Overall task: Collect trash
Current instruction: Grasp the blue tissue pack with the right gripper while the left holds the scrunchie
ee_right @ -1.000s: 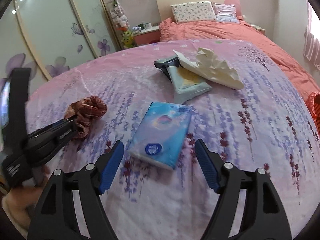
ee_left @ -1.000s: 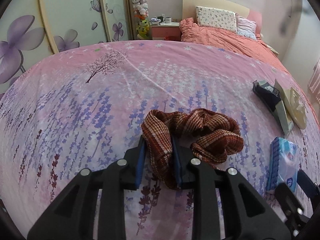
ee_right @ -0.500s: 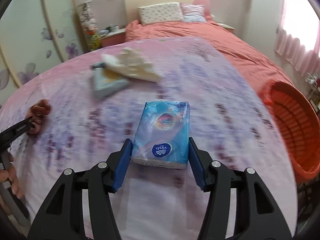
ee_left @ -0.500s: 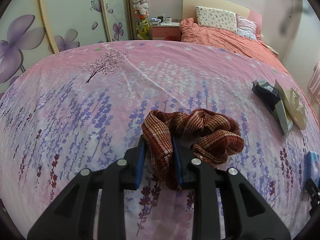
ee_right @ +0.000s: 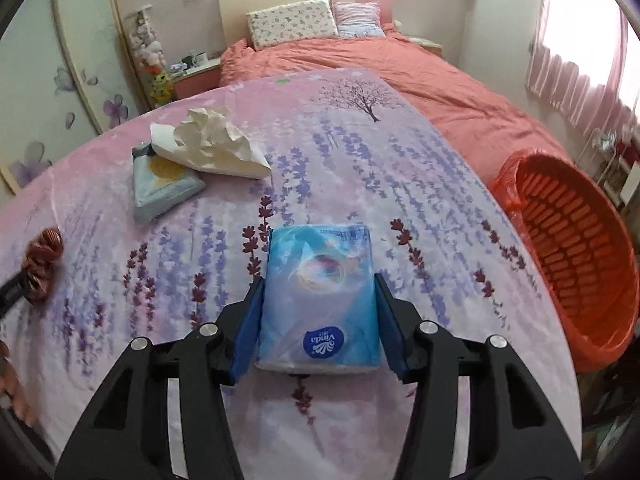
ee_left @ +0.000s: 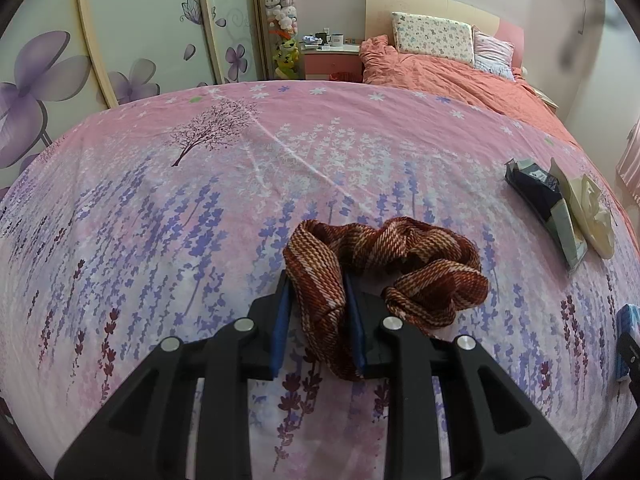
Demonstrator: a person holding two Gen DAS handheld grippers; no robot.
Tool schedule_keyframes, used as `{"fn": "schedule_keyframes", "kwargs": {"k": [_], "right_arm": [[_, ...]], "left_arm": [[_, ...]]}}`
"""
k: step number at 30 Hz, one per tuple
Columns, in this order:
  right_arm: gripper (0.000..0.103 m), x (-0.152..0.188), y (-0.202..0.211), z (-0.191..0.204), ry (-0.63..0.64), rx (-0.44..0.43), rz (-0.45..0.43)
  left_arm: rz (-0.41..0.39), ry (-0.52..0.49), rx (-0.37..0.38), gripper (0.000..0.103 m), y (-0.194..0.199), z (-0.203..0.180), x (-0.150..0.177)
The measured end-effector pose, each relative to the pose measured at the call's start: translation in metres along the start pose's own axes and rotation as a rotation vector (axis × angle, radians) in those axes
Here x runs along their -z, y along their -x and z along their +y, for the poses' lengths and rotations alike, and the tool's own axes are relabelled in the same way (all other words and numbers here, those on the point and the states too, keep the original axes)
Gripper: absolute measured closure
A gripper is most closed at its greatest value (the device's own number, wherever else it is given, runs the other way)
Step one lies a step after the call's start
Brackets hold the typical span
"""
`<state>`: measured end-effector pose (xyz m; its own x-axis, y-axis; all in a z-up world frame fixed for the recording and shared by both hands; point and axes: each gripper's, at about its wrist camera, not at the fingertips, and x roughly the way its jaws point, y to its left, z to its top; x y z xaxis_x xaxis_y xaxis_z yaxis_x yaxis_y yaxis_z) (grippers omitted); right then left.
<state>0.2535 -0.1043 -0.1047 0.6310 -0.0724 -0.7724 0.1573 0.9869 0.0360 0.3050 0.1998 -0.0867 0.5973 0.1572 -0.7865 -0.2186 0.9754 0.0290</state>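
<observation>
We've got the blue tissue pack [ee_right: 318, 300] on the pink floral bedsheet [ee_right: 420, 200], right gripper [ee_right: 319, 326] closing on it. Left gripper [ee_left: 318, 320] is clamped narrow on a woven red scrunchie [ee_left: 384, 264]. Orange basket [ee_right: 576, 256] sits beside the bed (right edge); a floral wardrobe [ee_left: 120, 32] stands behind.

Tissue pack [ee_right: 320, 292] on bed [ee_right: 400, 184], basket [ee_right: 576, 248] right.
</observation>
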Motion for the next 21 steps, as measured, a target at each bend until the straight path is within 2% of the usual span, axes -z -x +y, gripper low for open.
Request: {"fn": "schedule_keyframes", "kwargs": {"k": [15, 21], "right_arm": [[0.049, 0.0033, 0.0027, -0.0065, 0.012, 0.005, 0.008], [0.048, 0.0020, 0.0026, -0.0089, 0.007, -0.003, 0.009]], "left_arm": [[0.000, 0.004, 0.004, 0.076, 0.0006, 0.0022, 0.0005], [-0.003, 0.025, 0.034, 0.075, 0.0009, 0.0092, 0.0008]]}}
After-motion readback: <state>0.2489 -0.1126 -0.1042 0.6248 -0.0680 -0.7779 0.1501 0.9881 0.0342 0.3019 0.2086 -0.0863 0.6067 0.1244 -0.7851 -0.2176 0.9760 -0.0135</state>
